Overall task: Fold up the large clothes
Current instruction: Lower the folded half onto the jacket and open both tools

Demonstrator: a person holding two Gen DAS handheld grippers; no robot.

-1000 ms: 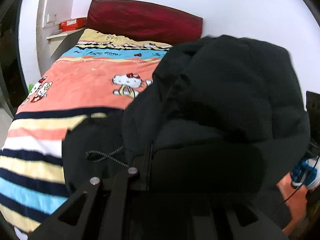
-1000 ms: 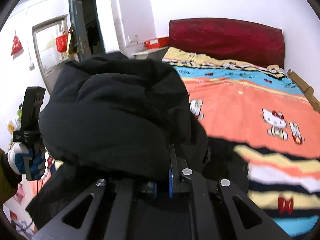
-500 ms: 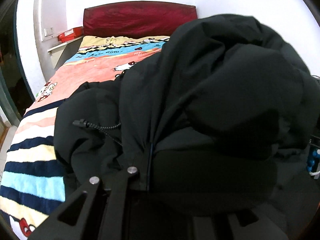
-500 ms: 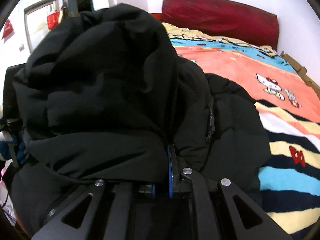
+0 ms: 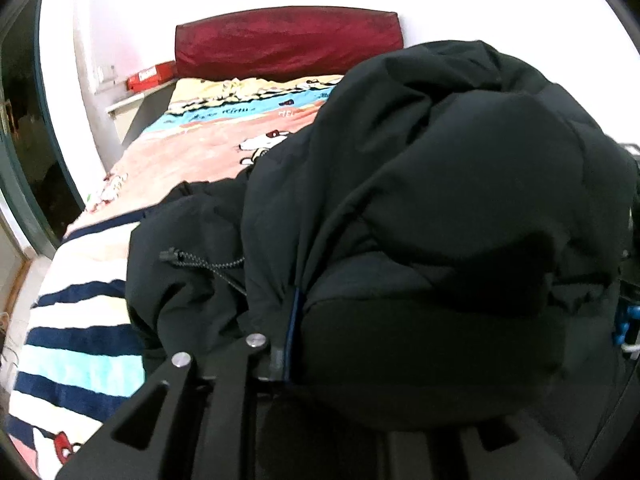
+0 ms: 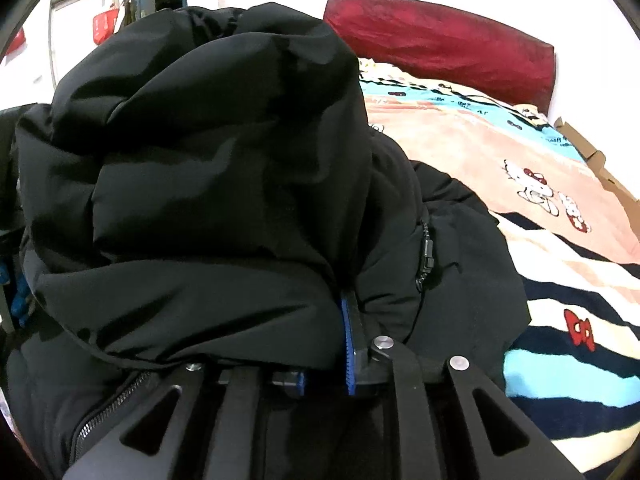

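Black, puffy and slippery-looking, the padded jacket (image 5: 460, 200) sits heaped at the near end of the bed, part of it draped over both our grippers. The left gripper (image 5: 296, 320) and right gripper (image 6: 344, 320) have just been easing their jaws apart, folds of jacket between them; whether the pads bite the cloth we cannot tell, since fabric covers the tips. We judge this the laying-down of a fold. To do it well we should let both sides go together and draw out low, so the top layer does not drag back. A drawcord (image 5: 200, 264) trails left. Beneath lies the striped cartoon blanket (image 6: 560, 248), and far off the red headboard (image 5: 288, 40).
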